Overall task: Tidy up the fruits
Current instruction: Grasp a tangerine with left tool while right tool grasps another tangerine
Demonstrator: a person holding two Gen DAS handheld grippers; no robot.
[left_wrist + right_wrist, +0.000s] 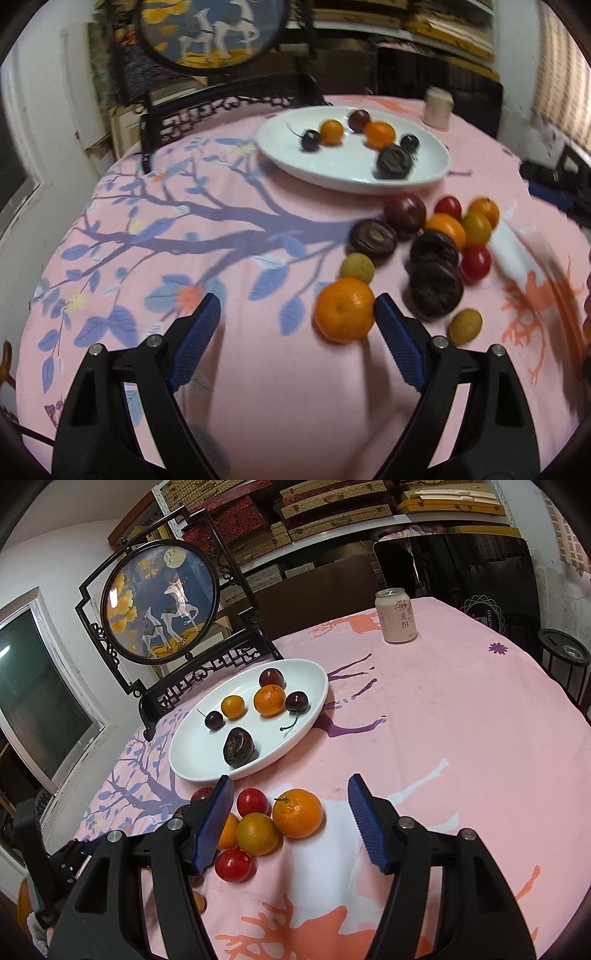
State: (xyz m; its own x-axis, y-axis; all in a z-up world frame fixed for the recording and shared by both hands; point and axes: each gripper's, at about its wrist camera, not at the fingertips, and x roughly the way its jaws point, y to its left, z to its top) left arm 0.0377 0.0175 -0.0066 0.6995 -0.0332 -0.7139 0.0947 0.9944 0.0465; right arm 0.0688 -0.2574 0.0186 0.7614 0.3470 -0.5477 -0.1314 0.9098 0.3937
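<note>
A white oval plate [332, 177] [199, 760] holds several fruits: oranges, dark cherries and a dark wrinkled fruit [239, 752]. A pile of loose fruits lies on the pink tablecloth in front of it. My left gripper [297, 306] is open and empty; a mandarin [344, 309] lies just inside its right fingertip. My right gripper [291, 786] is open and empty above an orange [297, 813], with a yellow fruit [257, 833] and red tomatoes [233, 865] beside its left finger.
A drink can [396, 615] stands at the table's far side. A framed round deer picture on a black stand [159, 602] stands behind the plate. Shelves with boxes fill the back wall. A black stool [563, 653] is at the right.
</note>
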